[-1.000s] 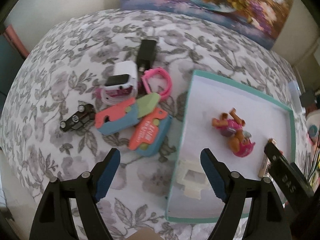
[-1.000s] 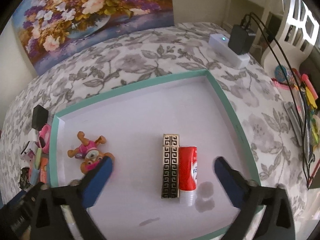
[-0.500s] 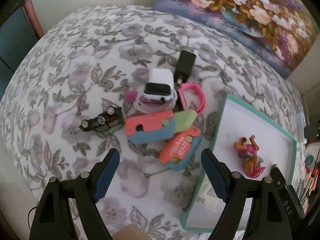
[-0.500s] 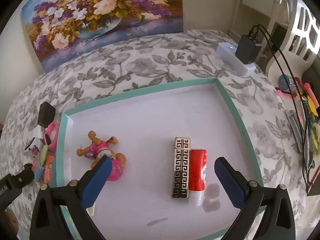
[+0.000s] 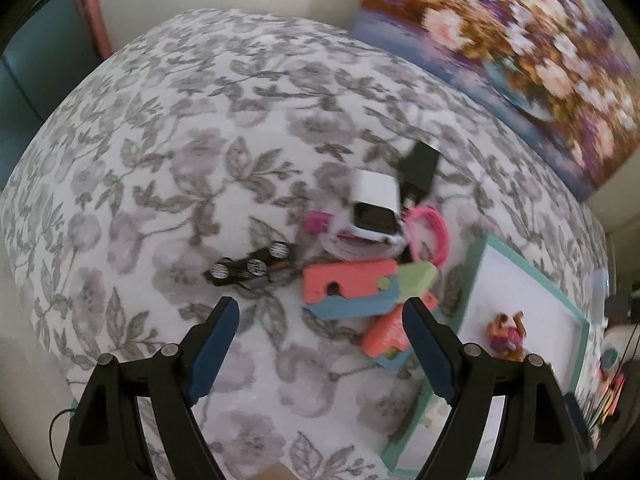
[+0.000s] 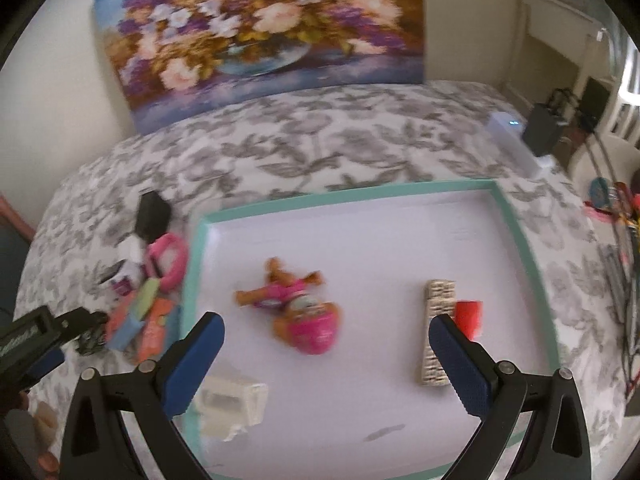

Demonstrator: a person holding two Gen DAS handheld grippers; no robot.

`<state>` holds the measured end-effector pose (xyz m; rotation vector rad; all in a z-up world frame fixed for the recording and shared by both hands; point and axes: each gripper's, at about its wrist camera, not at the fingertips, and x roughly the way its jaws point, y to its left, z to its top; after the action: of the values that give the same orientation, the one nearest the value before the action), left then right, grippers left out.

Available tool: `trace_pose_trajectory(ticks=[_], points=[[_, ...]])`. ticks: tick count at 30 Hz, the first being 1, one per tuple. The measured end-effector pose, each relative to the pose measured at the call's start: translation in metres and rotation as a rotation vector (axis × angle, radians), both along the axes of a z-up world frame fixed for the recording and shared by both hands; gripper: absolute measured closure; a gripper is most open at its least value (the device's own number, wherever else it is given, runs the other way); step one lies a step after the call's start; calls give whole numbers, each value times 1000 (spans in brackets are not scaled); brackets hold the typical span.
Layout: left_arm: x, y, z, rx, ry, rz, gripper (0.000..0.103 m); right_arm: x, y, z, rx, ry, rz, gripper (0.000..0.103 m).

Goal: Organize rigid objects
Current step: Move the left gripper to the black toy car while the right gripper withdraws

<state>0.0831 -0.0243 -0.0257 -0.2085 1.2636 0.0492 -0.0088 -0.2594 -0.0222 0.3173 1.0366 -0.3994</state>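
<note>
Floral cloth [image 5: 192,152] holds toy car [image 5: 250,267] ahead of spread left gripper [image 5: 320,312]

No legible txt anywhere.

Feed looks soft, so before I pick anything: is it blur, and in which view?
Left wrist view: motion smear across the toy pile and painting; the left gripper itself stays sharp. Right wrist view: the pup figure and tray edges are smeared; fisheye bends both.
</note>
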Motion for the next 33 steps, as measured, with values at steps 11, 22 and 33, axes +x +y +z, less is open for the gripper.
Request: trace_pose_trajectory(ticks=[11, 22, 33], points=[[8, 65, -4, 37, -6, 139, 0, 26, 63, -7, 59, 0, 148, 0], [11, 115, -7, 9, -22, 237, 0, 46, 104, -16, 120, -4, 219, 0], [18, 111, -19, -72, -14, 205, 0, 59, 123, -30, 129, 32, 250, 0]])
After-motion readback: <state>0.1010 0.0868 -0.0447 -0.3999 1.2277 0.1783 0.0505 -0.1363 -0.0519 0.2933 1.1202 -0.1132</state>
